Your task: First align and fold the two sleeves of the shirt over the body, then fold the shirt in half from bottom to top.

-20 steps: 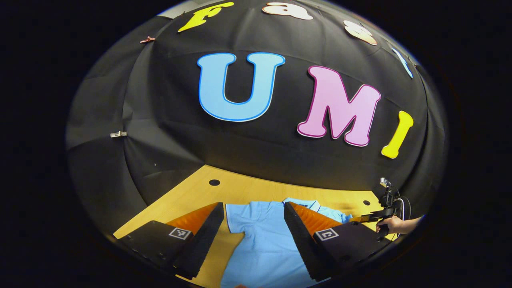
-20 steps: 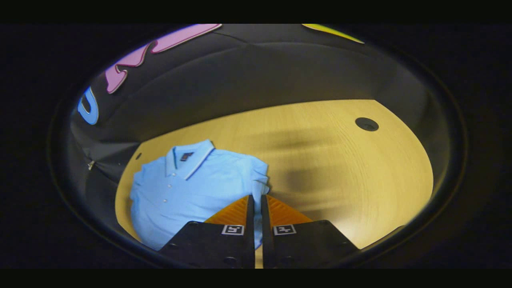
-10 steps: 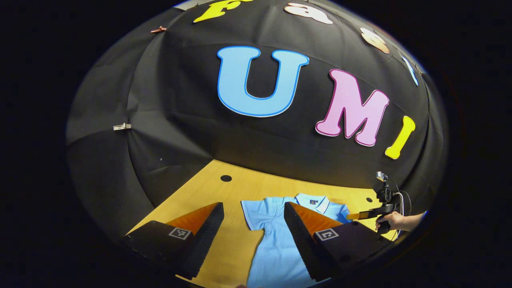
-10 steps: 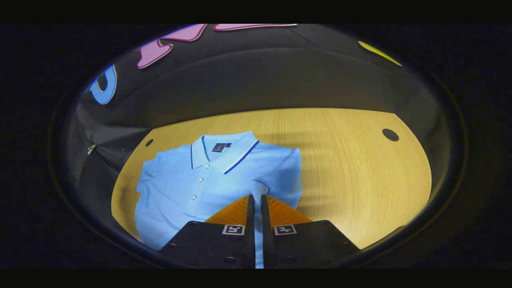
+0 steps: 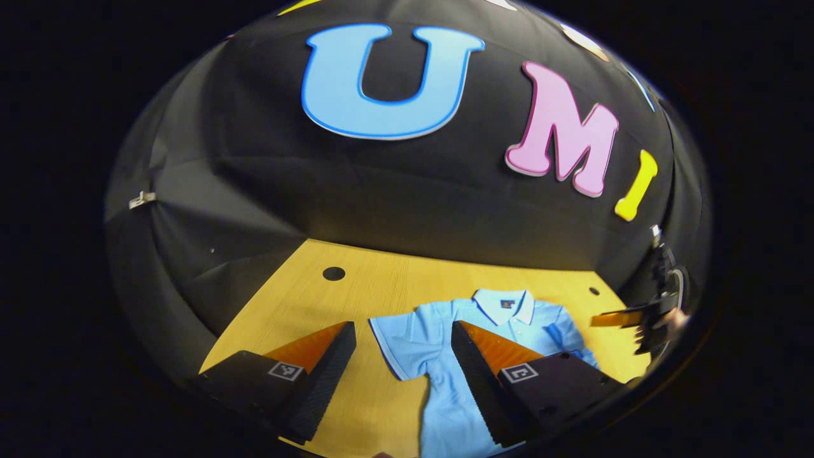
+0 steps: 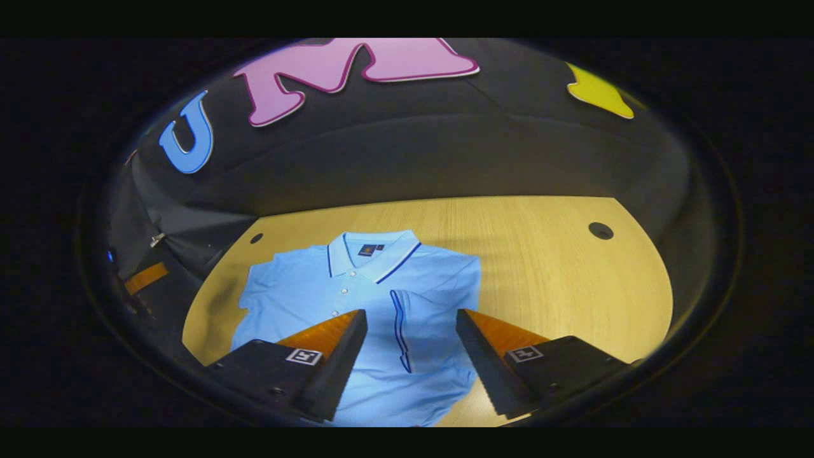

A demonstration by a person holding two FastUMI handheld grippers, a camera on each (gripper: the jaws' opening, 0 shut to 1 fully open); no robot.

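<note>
1. The light blue short-sleeved polo shirt (image 6: 356,299) lies flat on the pale wooden counter (image 6: 559,286), collar away from the tools.
2. The right tool (image 6: 410,331) is released, fingers spread above the folded-in sleeve (image 6: 420,324).
3. The left tool (image 5: 402,343) is released, the outspread sleeve (image 5: 400,340) between its fingers.

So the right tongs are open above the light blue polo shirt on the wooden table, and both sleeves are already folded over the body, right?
Not quite: one sleeve is folded over the polo shirt. The left gripper view shows the other sleeve still spread out on the wooden table. The right tongs are open above the shirt.
</note>
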